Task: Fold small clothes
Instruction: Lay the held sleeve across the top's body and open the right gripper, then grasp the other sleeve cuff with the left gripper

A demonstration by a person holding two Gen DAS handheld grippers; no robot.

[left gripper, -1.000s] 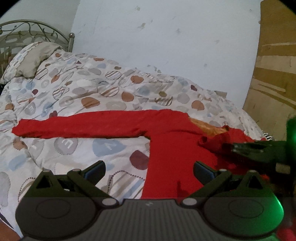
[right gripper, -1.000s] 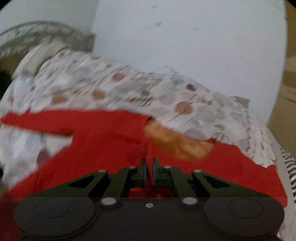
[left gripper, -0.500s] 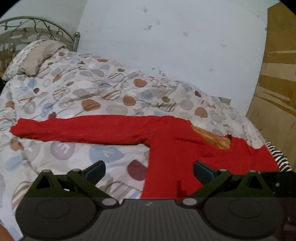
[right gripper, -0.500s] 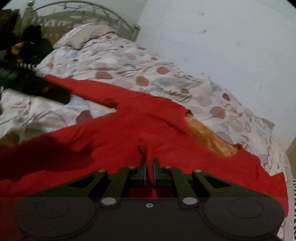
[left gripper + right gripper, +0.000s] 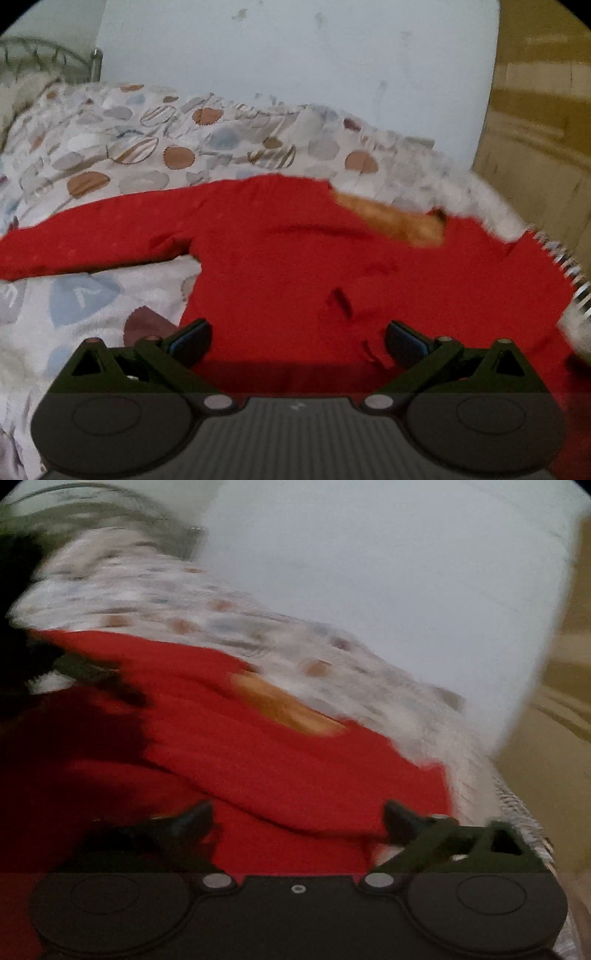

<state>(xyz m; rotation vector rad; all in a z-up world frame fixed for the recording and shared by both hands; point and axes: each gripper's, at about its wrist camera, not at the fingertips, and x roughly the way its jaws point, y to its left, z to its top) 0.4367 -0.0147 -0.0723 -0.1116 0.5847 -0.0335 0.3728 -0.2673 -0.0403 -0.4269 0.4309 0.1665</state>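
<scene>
While the red long-sleeved top is lying spread flat on the patterned duvet, one sleeve stretching toward nine o'clock, no fold is being shown yet, and both the left gripper and the right gripper are being held wide open above it, gripping nothing.

Red garment spread on a patterned bed, left gripper wide open above it.

The left gripper hovers low over the body of the red garment, its two fingers spread far apart with nothing between them. The garment lies flat on the bed, one long sleeve stretched out to the left across the quilt, which is pale with brown, blue and striped spots. An orange lining shows at the neck opening on the right. A small crease sits in the fabric just ahead of the gripper. A metal headboard stands at the far left against the pale wall; a wooden panel stands at the right.
</scene>
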